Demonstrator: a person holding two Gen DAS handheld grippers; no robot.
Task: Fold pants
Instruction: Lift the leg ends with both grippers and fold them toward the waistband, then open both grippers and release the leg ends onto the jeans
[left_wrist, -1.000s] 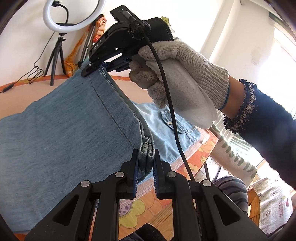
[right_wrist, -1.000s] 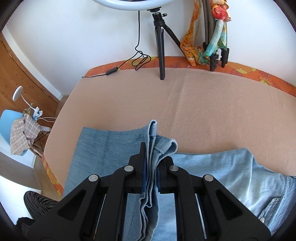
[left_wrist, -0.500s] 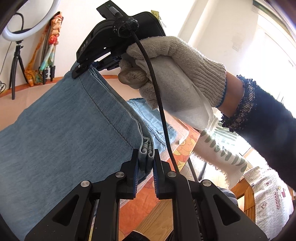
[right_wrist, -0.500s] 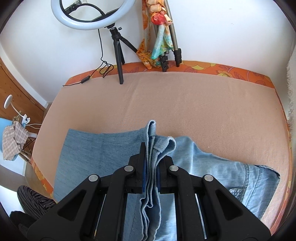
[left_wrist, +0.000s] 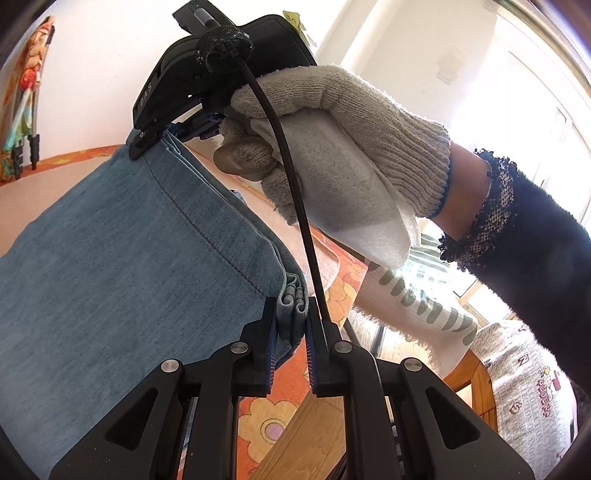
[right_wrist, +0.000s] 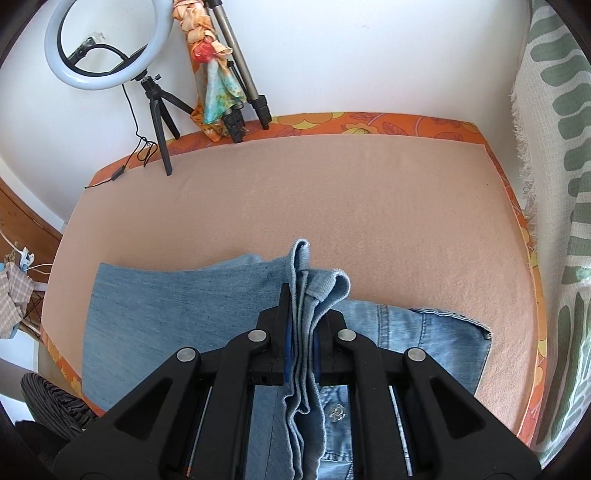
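I see a white wall (right_wrist: 351, 55) behind the peach-covered table (right_wrist: 351, 192), a ring light (right_wrist: 107, 44) on its tripod, and bright windows (left_wrist: 535, 110) to my right.

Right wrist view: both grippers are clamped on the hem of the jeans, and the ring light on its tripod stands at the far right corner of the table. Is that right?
Not quite. The right gripper and left gripper are indeed shut on the jeans, but the ring light stands at the far left corner of the table, as the right wrist view shows.
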